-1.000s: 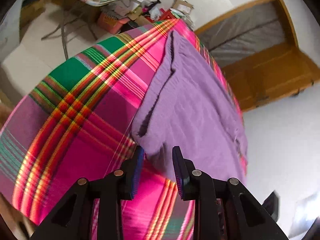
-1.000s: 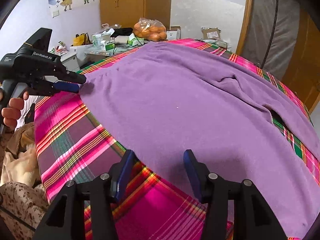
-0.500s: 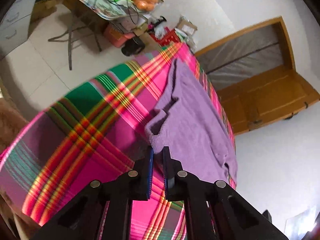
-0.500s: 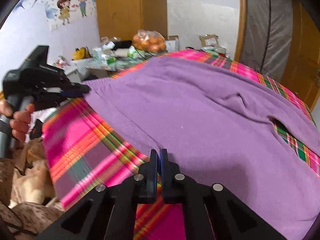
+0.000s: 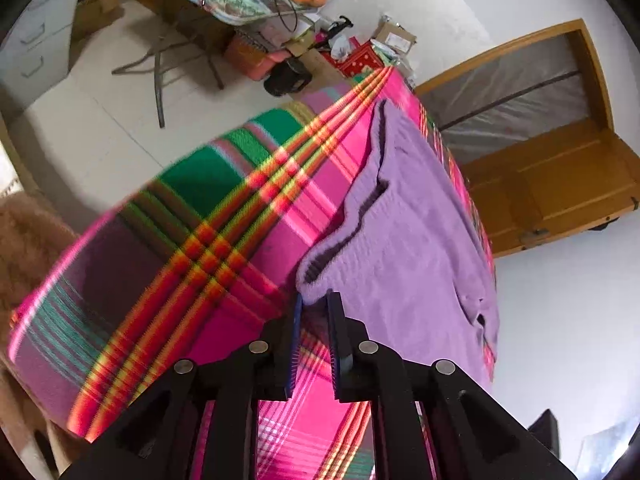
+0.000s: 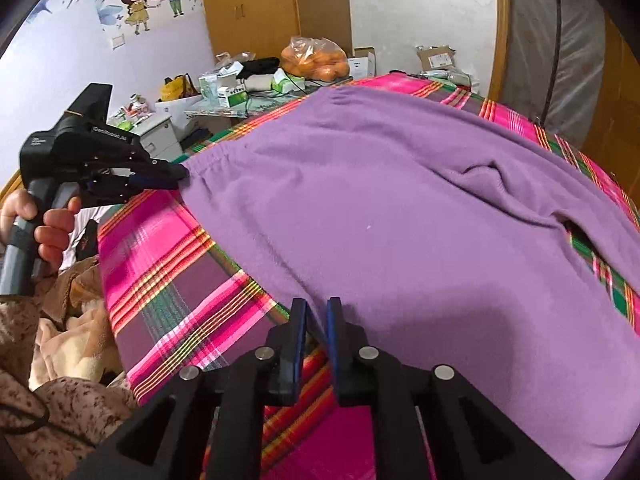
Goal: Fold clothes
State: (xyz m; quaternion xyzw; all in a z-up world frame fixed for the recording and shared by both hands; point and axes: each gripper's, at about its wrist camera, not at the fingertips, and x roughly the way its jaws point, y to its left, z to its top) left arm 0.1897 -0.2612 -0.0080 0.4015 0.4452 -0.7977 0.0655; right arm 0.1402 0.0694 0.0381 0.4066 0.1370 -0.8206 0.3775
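Purple sweater [image 6: 400, 208] lay spread on the plaid bed [image 6: 160, 248], no fold showing, with left hand-held gripper [image 5: 314, 304] and right hand-held gripper [image 6: 316, 312] both pinching its near edge.

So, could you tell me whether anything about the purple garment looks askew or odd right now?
Mostly fine: the purple garment lies spread on the plaid cloth, both grippers clamping its near edge. One ridge of bunched fabric crosses it, with a gap showing plaid beside it.

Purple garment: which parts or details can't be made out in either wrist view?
- Purple garment, right wrist view: far end cut off by the right frame edge.
- Left wrist view: the pinched corner is hidden between the left tongs.
- Right wrist view: the edge under the right tongs is hidden by them.
- Plaid cloth: motion-blurred.
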